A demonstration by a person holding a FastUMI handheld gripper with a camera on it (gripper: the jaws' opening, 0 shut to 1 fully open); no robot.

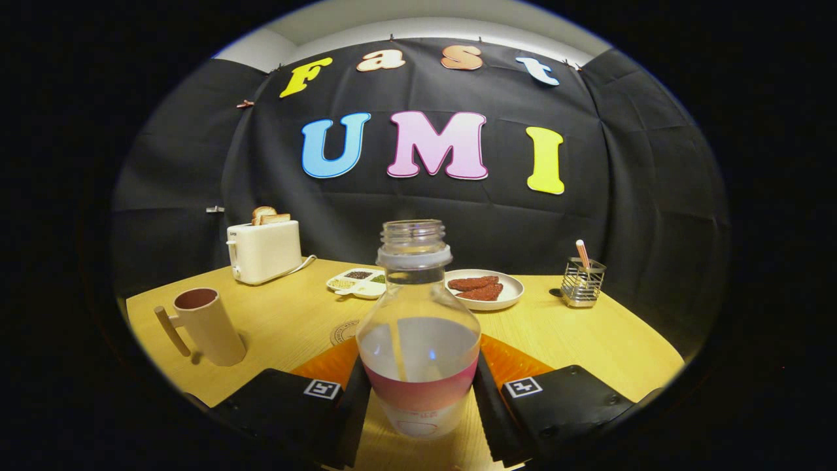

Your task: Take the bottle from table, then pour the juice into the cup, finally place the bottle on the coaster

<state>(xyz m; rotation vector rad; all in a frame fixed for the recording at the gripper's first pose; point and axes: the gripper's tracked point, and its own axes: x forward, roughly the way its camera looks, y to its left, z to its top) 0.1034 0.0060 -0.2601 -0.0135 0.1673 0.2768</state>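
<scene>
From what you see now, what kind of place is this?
Probably a staged breakfast table in a booth: a toaster with bread, a plate of food and a cup. The fingers flank the bottle.

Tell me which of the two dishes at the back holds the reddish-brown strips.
The round plate, beyond the bottle that the gripper is shut on. The divided tray beside it, nearer the toaster, holds small heaps of grains instead.
</scene>
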